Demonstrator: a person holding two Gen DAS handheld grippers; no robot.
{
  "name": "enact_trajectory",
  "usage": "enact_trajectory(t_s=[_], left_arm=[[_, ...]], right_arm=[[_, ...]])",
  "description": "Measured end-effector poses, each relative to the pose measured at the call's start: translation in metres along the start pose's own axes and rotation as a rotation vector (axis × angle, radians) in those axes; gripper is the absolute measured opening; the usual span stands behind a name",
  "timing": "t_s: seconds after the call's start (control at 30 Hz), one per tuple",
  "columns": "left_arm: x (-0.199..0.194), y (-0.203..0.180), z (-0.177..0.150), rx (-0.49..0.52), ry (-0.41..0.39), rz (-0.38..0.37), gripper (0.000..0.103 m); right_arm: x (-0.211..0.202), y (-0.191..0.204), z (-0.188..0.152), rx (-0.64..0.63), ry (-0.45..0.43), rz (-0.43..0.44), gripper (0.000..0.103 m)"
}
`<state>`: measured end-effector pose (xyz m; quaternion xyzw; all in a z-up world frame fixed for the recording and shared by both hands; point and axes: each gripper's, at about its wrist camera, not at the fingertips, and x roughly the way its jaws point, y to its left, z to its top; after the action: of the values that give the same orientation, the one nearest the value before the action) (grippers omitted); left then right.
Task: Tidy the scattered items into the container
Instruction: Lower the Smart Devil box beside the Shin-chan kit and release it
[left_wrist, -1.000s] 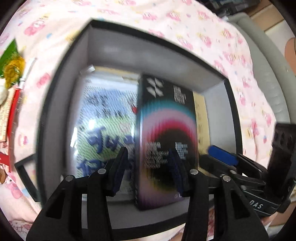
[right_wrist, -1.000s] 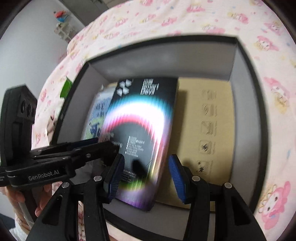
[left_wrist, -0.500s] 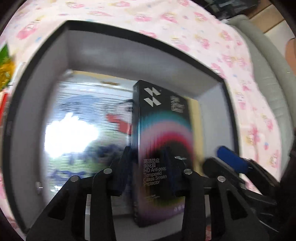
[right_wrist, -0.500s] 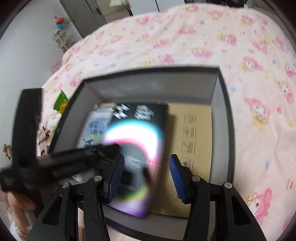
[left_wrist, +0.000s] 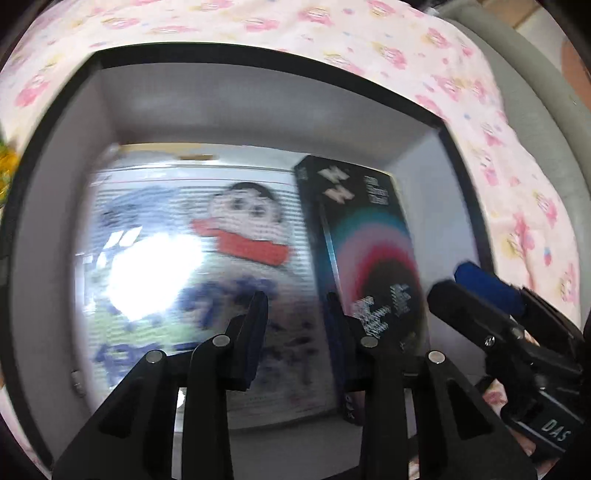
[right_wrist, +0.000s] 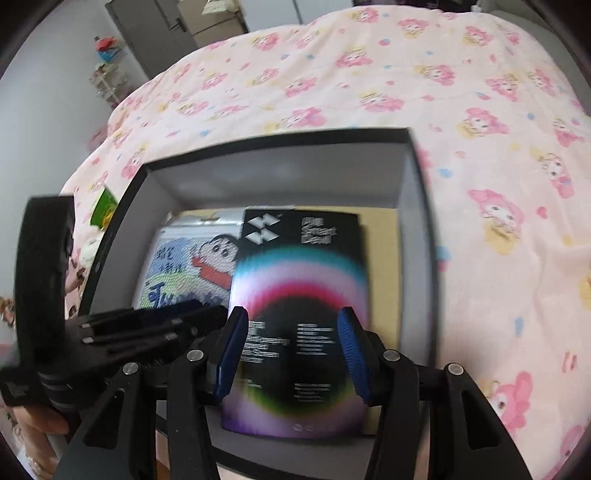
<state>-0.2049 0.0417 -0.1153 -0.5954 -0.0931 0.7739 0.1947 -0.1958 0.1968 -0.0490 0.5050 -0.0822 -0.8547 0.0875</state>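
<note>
A grey container (left_wrist: 258, 103) (right_wrist: 295, 173) with a black rim sits on the bed. Inside lie a cartoon packet (left_wrist: 207, 236) (right_wrist: 192, 266) and, overlapping its right edge, a black box with rainbow rings (left_wrist: 369, 240) (right_wrist: 299, 280). My left gripper (left_wrist: 297, 328) (right_wrist: 214, 314) hangs low over the packet beside the box's left edge. Its jaws are closing, with a narrow gap and nothing pressed between the pads. My right gripper (right_wrist: 291, 350) (left_wrist: 450, 280) hovers open above the black box, which is wider than the gap and lies below the pads.
Brown cardboard (right_wrist: 384, 266) lines the container's floor on the right. A pink patterned bedspread (right_wrist: 406, 74) surrounds the container. A green snack packet (right_wrist: 103, 206) and small items lie outside its left wall. A hand (right_wrist: 40, 421) holds the left gripper.
The left gripper slid left and sank lower, so the black box went from between its fingers to their right, and its jaws narrowed. The right view tilted up, showing more bedspread.
</note>
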Motion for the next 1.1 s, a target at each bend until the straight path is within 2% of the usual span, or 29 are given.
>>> enact_trajectory(t_s=[0.1, 0.3, 0.5, 0.57, 0.63, 0.8, 0.87, 0.93, 1.1], left_arm=[[0.004, -0.004, -0.001, 0.024, 0.044, -0.052, 0.029], [-0.018, 0.025, 0.003, -0.008, 0.008, -0.050, 0.029], [-0.017, 0.040, 0.046, 0.019, -0.025, 0.066, 0.029], [-0.013, 0.047, 0.062, 0.018, -0.040, 0.107, 0.029], [-0.002, 0.027, 0.089, 0.020, -0.049, 0.151, 0.029], [0.009, 0.045, 0.115, 0.001, -0.010, 0.211, 0.029], [0.024, 0.047, 0.120, -0.004, 0.032, 0.190, 0.029], [0.030, 0.046, 0.118, 0.009, 0.041, 0.188, 0.029], [0.030, 0.040, 0.112, 0.035, 0.047, 0.086, 0.029]], right_arm=[[-0.004, -0.001, 0.003, 0.010, -0.029, -0.019, 0.047], [0.005, -0.011, 0.005, 0.031, 0.029, 0.007, 0.047], [0.022, -0.005, 0.045, 0.003, 0.085, 0.057, 0.047], [0.036, -0.004, 0.063, -0.011, 0.111, 0.026, 0.047], [0.050, -0.007, 0.078, 0.004, 0.124, -0.018, 0.047], [0.075, -0.006, 0.100, -0.012, 0.130, -0.113, 0.047], [0.081, -0.004, 0.104, -0.028, 0.123, -0.143, 0.047], [0.084, 0.000, 0.105, -0.056, 0.115, -0.165, 0.047], [0.081, 0.018, 0.102, -0.154, 0.099, -0.108, 0.047]])
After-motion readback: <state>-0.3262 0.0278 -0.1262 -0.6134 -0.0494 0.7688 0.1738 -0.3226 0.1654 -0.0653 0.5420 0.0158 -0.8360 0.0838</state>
